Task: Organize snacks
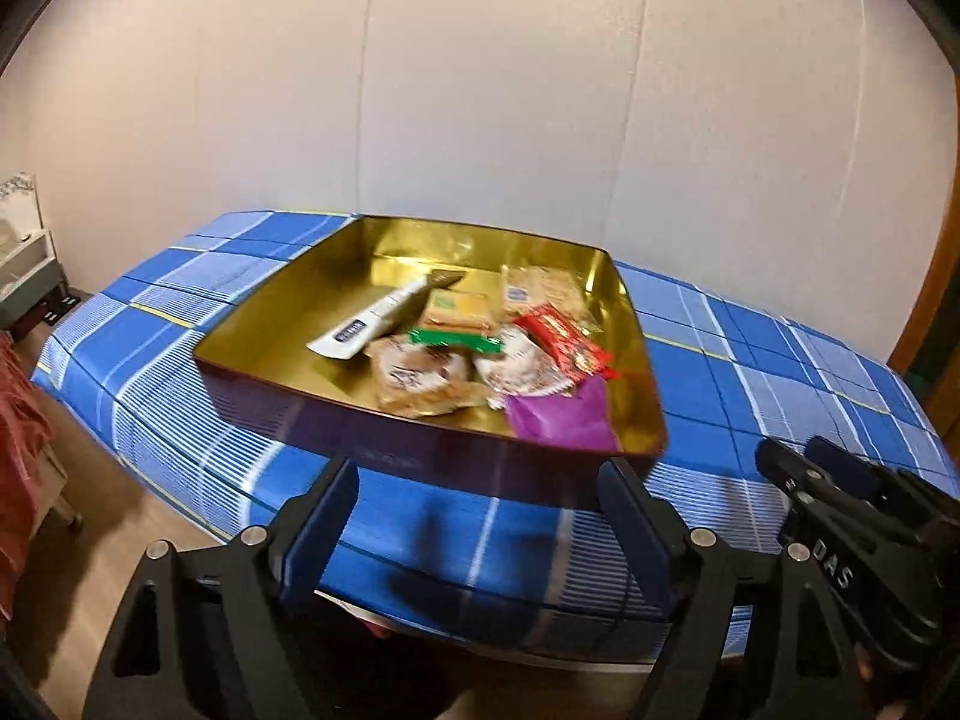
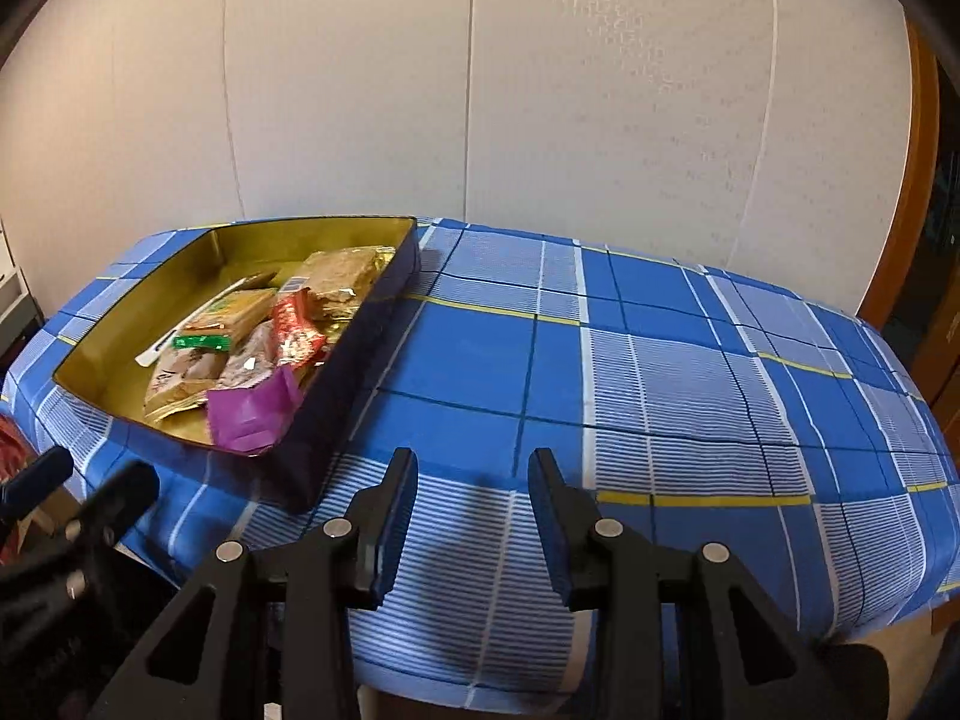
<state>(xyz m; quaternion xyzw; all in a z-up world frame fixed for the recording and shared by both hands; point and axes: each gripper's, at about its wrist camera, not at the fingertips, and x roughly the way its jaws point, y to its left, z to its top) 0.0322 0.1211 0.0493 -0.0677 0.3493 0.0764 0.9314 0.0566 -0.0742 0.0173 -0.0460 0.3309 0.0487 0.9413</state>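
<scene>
Left gripper (image 1: 480, 516), jaws wide and empty, sits at the table's (image 2: 690, 396) near edge facing the tin (image 1: 420, 432) of snacks (image 1: 480, 348); right gripper (image 2: 474, 516), narrower and empty, lies farther right.

Wrapped snacks (image 1: 480, 354) lie heaped in the right half of an open gold-lined tin (image 1: 252, 336) on the checked cloth.

- Tin (image 1: 288, 384) set on the tablecloth (image 1: 750, 360); centre of left wrist view, left of right wrist view.
- Snack packets (image 1: 480, 348) heaped in the tin's right half.
- Left gripper (image 1: 480, 480) placed before the tin's near wall.
- Right gripper (image 2: 474, 462) positioned over the cloth, right of the tin.
</scene>
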